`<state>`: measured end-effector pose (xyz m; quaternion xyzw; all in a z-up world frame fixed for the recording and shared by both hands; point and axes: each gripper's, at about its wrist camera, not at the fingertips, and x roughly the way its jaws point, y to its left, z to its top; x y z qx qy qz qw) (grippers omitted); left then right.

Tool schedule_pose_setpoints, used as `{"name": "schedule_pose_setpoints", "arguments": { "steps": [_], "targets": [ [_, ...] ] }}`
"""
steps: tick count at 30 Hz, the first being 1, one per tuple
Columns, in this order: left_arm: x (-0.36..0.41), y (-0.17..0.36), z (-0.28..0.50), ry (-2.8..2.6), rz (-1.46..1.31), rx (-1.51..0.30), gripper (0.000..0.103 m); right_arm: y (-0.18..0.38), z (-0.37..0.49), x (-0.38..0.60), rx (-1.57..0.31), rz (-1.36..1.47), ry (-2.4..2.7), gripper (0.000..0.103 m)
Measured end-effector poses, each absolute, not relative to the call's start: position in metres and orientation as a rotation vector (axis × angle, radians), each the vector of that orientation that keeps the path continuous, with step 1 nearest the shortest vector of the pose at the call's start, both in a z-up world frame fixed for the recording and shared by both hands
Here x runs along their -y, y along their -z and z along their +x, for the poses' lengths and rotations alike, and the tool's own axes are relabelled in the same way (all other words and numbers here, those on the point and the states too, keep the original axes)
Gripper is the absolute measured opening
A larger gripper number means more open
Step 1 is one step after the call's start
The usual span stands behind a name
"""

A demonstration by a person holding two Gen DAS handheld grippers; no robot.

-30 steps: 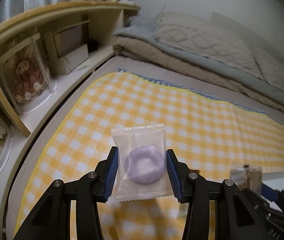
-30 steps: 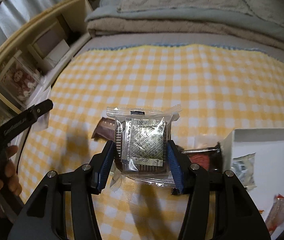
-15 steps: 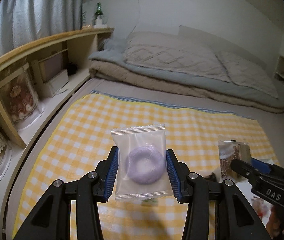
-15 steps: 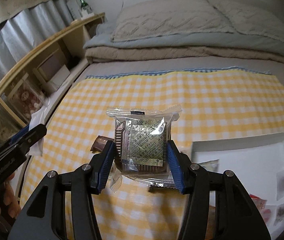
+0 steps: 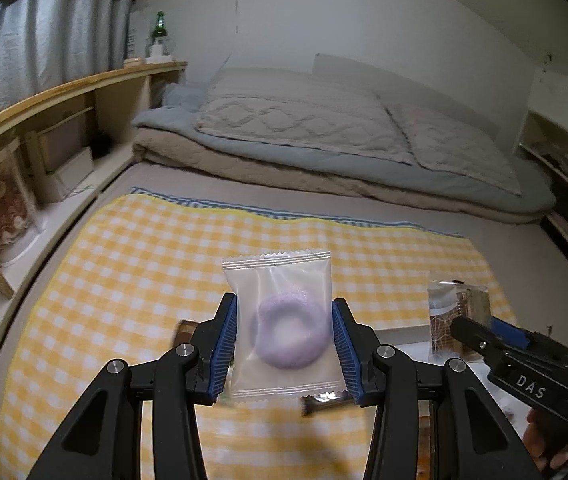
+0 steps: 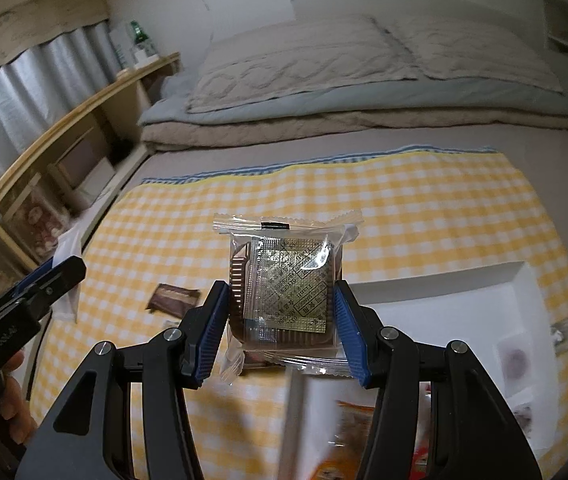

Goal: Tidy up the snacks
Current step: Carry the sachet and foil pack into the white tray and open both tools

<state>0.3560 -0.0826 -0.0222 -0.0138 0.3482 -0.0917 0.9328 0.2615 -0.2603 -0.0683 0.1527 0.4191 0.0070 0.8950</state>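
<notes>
My left gripper [image 5: 284, 344] is shut on a frosted packet with a purple ring snack [image 5: 290, 330], held above the yellow checked cloth [image 5: 132, 280]. My right gripper [image 6: 282, 328] is shut on a clear packet with a brown cookie and a silver sachet [image 6: 284, 288], held above the left edge of the white tray [image 6: 444, 292]. The right gripper with its packet also shows in the left wrist view [image 5: 458, 326]. The left gripper shows at the left edge of the right wrist view [image 6: 40, 284].
A brown snack packet [image 6: 174, 296] lies on the cloth left of the tray. Several packets lie in the tray, one orange [image 6: 348, 424]. A wooden shelf [image 5: 44, 132] runs along the left. Folded bedding [image 5: 324, 140] lies behind the cloth.
Both grippers have lifted and tilted up with their packets held. The views now take in more of the room. The right gripper has moved over the tray's left edge.
</notes>
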Motion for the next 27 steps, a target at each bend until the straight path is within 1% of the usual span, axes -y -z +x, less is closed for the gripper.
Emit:
{"name": "schedule_pose_setpoints", "arguments": {
  "steps": [6, 12, 19, 27],
  "targets": [
    [0.114, 0.028, 0.367, 0.243, -0.045, -0.737, 0.045, 0.068, 0.248, 0.297, -0.863, 0.319, 0.046, 0.053],
    [0.152, 0.047, 0.381, 0.309, -0.061, -0.792, 0.045, 0.074, 0.235, 0.334, -0.873, 0.322, 0.111, 0.053],
    [0.197, 0.083, 0.407, 0.419, -0.127, -0.903, 0.045, 0.081, 0.227, 0.370, -0.885, 0.337, 0.167, 0.053],
    [0.225, 0.130, 0.441, 0.484, -0.214, -1.027, 0.045, 0.095, 0.227, 0.405, -0.915, 0.340, 0.215, 0.053]
  ]
}}
